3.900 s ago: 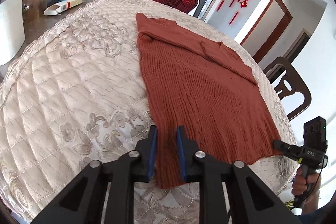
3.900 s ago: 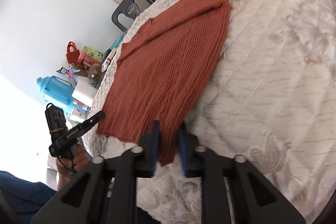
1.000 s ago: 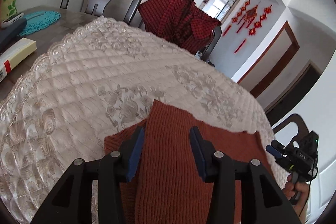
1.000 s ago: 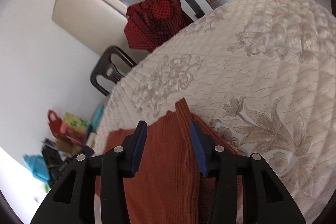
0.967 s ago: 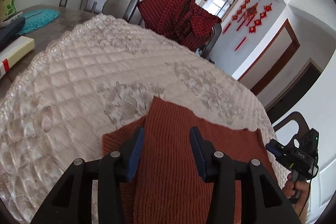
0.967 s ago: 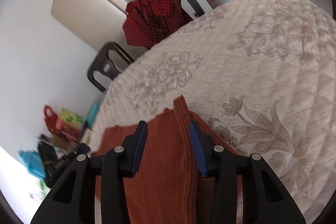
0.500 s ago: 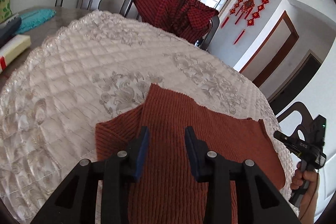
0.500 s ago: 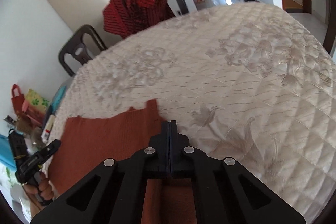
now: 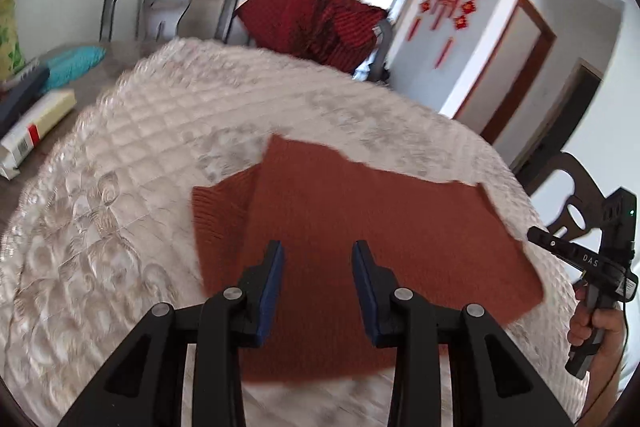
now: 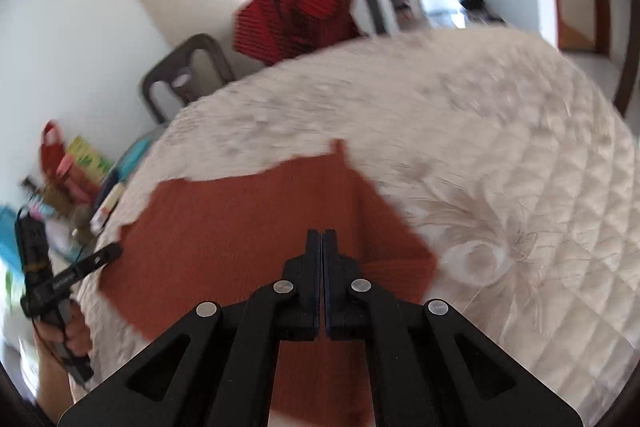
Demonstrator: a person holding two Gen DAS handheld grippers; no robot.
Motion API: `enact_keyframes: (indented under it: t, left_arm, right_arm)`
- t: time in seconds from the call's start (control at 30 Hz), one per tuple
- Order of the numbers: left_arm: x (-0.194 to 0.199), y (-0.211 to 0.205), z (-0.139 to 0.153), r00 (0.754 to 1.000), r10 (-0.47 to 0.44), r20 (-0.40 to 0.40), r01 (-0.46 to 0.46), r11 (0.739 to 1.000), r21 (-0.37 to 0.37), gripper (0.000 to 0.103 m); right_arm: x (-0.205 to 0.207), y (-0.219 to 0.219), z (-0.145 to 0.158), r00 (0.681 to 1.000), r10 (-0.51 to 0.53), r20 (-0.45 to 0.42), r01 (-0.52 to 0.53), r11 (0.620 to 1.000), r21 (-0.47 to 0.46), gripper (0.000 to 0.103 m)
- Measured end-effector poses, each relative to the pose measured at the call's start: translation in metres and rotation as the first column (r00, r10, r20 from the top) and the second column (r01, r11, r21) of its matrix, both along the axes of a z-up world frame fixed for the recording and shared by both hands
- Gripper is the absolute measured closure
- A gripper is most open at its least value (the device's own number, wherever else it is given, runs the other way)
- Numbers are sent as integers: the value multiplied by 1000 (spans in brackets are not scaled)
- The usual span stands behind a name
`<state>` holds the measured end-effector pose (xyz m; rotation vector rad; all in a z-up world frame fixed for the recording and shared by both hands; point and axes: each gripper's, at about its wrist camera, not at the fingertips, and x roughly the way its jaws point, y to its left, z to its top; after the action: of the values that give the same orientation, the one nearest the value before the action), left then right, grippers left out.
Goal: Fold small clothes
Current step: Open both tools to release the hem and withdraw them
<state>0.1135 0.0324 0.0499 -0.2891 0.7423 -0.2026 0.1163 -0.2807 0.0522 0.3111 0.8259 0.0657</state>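
A rust-red knitted sweater lies folded flat on the quilted cream table cover, one ribbed part sticking out at its left. My left gripper hovers over its near half, open, with nothing between the blue pads. In the right wrist view the same sweater lies below my right gripper, whose jaws are shut together on nothing. That right gripper also shows at the sweater's right edge in the left wrist view, held by a hand. The left gripper shows at the sweater's left edge.
A red checked garment hangs over a chair at the far side. A grey chair stands beside it, a dark chair at the right. A box and teal mat lie on the bare table at left.
Both grippers have drawn back from the sweater's far edge, so more of it shows. The right jaws, open around the edge a second ago, have shut. The left jaws narrowed a little.
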Motion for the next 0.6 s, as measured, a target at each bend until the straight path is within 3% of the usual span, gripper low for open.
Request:
enact_keyframes:
  t: [0.13, 0.27, 0.37, 0.4, 0.47, 0.53, 0.6]
  left_arm:
    - [-24, -38, 7, 995, -100, 23, 100, 995, 8, 65]
    - [-28, -69, -3, 989, -146, 6, 146, 989, 34, 65]
    - [-22, -81, -21, 987, -156, -41, 158, 985, 68, 65]
    - [-16, -82, -29, 984, -147, -99, 154, 985, 73, 65]
    - [-16, -75, -24, 988, -135, -80, 139, 989, 42, 65]
    - [-17, -72, -23, 987, -127, -99, 130, 991, 29, 65]
    - [-25, -74, -15, 988, -132, -77, 133, 991, 16, 65]
  right_arm:
    - [-27, 49, 11, 993, 116, 32, -115, 992, -43, 103]
    - [-36, 85, -11, 983, 183, -11, -183, 979, -85, 103]
    - [-37, 96, -24, 981, 188, -38, -191, 976, -109, 103]
    - [-38, 96, -27, 981, 193, -36, -195, 973, -119, 103]
    - [-37, 93, -36, 980, 182, -78, -191, 972, -136, 103]
    - [-39, 78, -35, 984, 165, -73, -169, 984, -53, 103]
    - [-45, 77, -27, 987, 154, -52, -159, 983, -92, 103]
